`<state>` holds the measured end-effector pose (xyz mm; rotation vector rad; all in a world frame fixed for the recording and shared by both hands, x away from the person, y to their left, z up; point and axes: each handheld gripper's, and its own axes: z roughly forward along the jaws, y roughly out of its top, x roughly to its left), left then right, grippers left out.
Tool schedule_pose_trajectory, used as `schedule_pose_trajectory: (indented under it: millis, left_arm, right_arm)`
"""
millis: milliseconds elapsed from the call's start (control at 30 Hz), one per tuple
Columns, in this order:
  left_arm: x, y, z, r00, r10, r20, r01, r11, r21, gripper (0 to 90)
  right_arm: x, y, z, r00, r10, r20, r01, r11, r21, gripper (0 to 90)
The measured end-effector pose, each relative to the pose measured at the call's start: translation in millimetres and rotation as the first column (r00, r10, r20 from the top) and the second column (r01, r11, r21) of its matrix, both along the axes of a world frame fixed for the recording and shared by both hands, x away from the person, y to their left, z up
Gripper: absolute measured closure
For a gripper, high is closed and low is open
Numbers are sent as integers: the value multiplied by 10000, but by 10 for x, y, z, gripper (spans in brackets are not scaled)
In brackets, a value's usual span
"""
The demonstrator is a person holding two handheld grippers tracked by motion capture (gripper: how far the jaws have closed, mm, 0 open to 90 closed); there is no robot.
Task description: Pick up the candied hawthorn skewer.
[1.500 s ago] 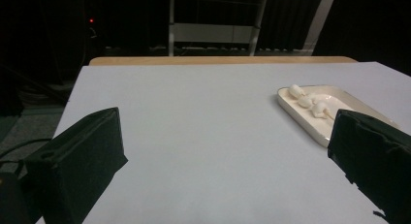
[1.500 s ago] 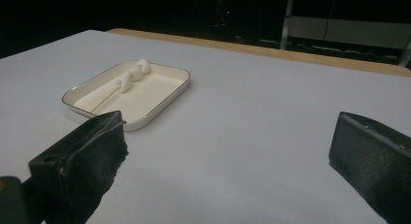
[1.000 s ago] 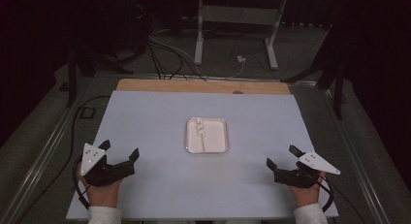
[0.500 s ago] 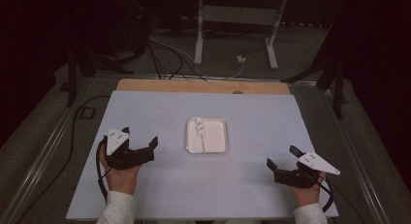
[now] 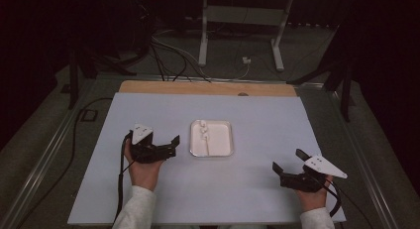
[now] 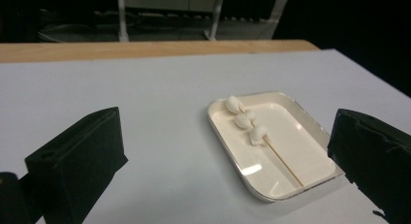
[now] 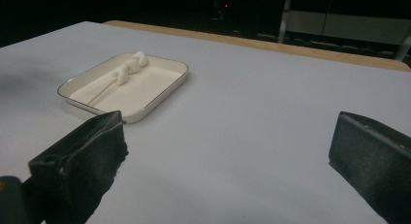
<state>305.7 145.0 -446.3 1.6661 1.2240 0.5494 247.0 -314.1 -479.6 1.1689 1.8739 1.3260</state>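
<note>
A white rectangular tray [image 5: 223, 150] lies on the middle of the pale table. In it rests a thin wooden skewer [image 6: 283, 162] with three white marshmallows [image 6: 242, 120] threaded on its far end. My left gripper [image 5: 173, 145] is open, just left of the tray, with its jaws pointing at the tray's left rim [image 6: 228, 147] and nothing between them. My right gripper [image 5: 288, 160] is open and empty, near the front right of the table and well clear of the tray [image 7: 160, 95]. The marshmallows [image 7: 130, 65] lie at the tray's far end.
A wooden strip [image 5: 208, 88] runs along the table's far edge. Beyond it are a metal stand [image 5: 241, 35] and cables on the dark floor [image 5: 168, 65]. Bare table surface [image 5: 257, 115] surrounds the tray.
My left gripper has moved forward and to the right, from the table's front left up to the tray's left side. The right gripper has stayed put.
</note>
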Motion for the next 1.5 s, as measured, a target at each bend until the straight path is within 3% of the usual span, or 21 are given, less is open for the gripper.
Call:
schedule_pose_trajectory:
  millis: [167,300,767,833,1133,1200,1333,1500]
  left_arm:
    - [64,-116,-65,9994,-274,-209,278,9995,150,7]
    - [151,-258,-151,9955,-855,-407,869,9956,348,7]
    - [324,-568,-380,9869,-1234,-1044,1322,9879,816,13]
    - [355,-653,-426,9834,-1338,-1225,1470,9835,1055,14]
    - [425,-845,-541,9738,-1600,-1616,1812,9753,1262,49]
    - [444,-907,-567,9690,-1869,-1615,2098,9678,1390,53]
    - [466,-978,-603,9665,-1818,-1814,2094,9668,1466,89]
    - [487,-1024,-644,9651,-1691,-1998,2031,9654,1638,233]
  right_arm:
    - [2,2,-2,10000,-2,-6,2,10000,-6,0]
    - [1,2,-3,10000,-5,-11,5,10000,-12,0]
    - [2,2,-5,10000,-19,-12,19,10000,-30,0]
    - [3,1,-5,10000,-23,-20,23,10000,-34,0]
    - [5,-1,-8,10000,-39,-19,38,10000,-47,0]
    - [4,-2,-7,10000,-36,-21,36,10000,-45,0]
    - [4,-5,-7,10000,-49,-18,49,10000,-50,0]
    - [5,-9,-8,10000,-67,-12,67,10000,-56,0]
